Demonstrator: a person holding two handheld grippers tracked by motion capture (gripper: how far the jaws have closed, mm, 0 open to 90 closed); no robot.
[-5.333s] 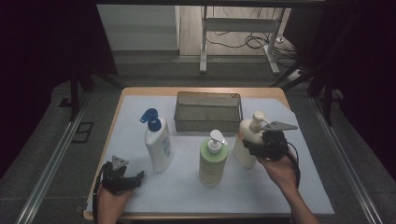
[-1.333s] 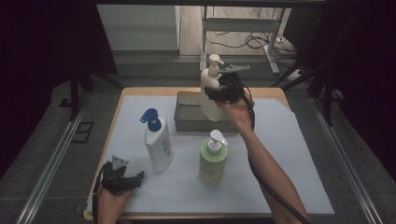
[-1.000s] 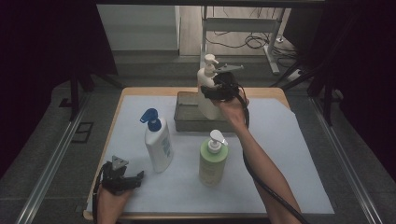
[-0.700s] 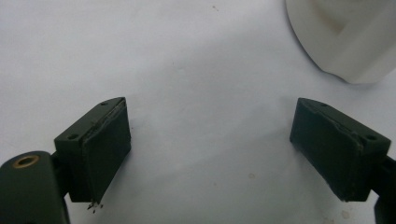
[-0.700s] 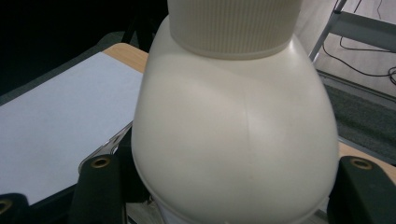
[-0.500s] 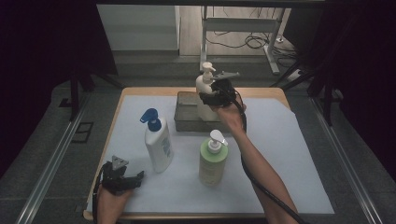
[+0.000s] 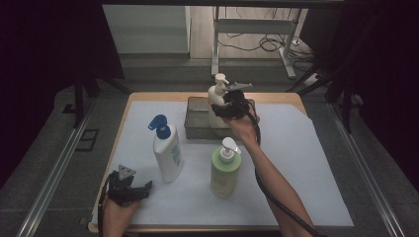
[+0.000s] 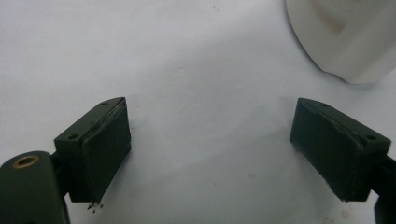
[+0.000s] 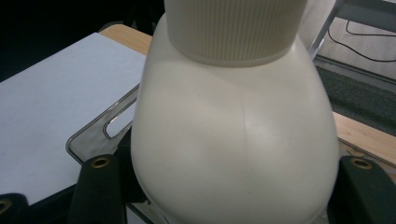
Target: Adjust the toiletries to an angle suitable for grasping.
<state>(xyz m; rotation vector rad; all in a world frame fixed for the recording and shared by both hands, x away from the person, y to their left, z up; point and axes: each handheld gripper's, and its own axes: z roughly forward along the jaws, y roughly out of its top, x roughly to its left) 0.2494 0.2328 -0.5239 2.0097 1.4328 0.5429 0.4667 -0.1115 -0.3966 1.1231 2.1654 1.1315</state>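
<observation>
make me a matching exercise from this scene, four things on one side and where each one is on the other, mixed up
Things
1. cream pump bottle
2. white bottle with a blue pump
3. green bottle with a white pump
4. left gripper

Places
A. standing on the white sheet, nearer the table's left side
B. resting open at the near left corner of the sheet
C. clamped in the right gripper over the grey tray
D. standing on the sheet just in front of the tray, beside the right forearm

Pairs: 1-C, 2-A, 3-D, 4-B
</observation>
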